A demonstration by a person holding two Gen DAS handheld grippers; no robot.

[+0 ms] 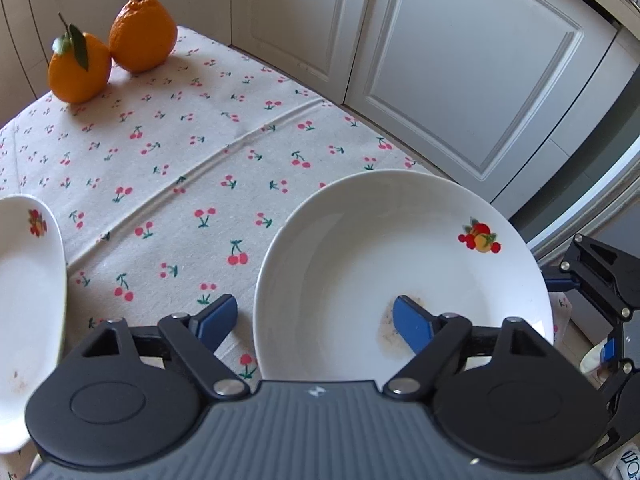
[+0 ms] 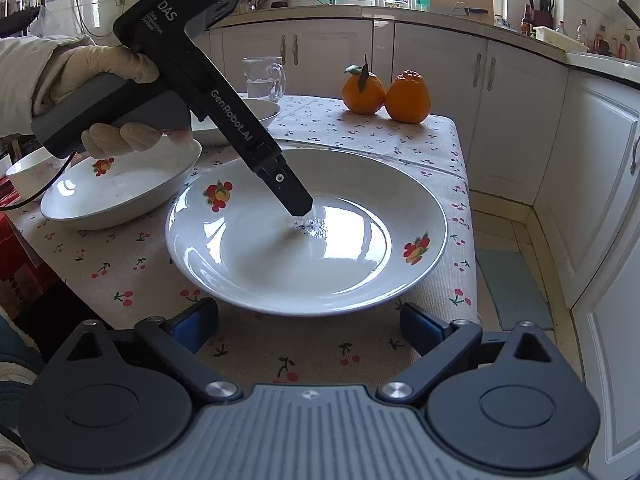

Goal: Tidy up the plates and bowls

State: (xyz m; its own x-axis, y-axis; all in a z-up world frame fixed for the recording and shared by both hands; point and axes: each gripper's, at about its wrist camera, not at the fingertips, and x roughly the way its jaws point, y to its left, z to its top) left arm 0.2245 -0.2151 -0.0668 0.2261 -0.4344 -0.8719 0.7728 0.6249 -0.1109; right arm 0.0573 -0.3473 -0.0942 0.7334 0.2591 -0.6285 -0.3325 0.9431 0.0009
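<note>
A: Status of the left gripper (image 1: 316, 322)?

B: Its fingers (image 1: 412, 322) are spread, straddling the near rim of the deep white plate (image 1: 400, 264), one blue pad over the well, the other outside over the cherry-print cloth (image 1: 180, 168). From the right wrist view its tip sits low over the plate's centre; I cannot tell whether it touches.

A: The right gripper (image 2: 310, 326)?

B: Fingers apart, holding nothing, just short of the plate's near edge (image 2: 304, 304).

A: Other crockery?

B: A second fruit-marked plate (image 2: 120, 192) lies just beside, left of the first, part hidden by the gloved hand (image 2: 116, 100). Behind it, another dish (image 2: 260, 114) is mostly blocked. A white bowl (image 2: 28, 172) is cut off at the bench's far left. Two oranges (image 2: 386, 92) touch at the far end.
</note>
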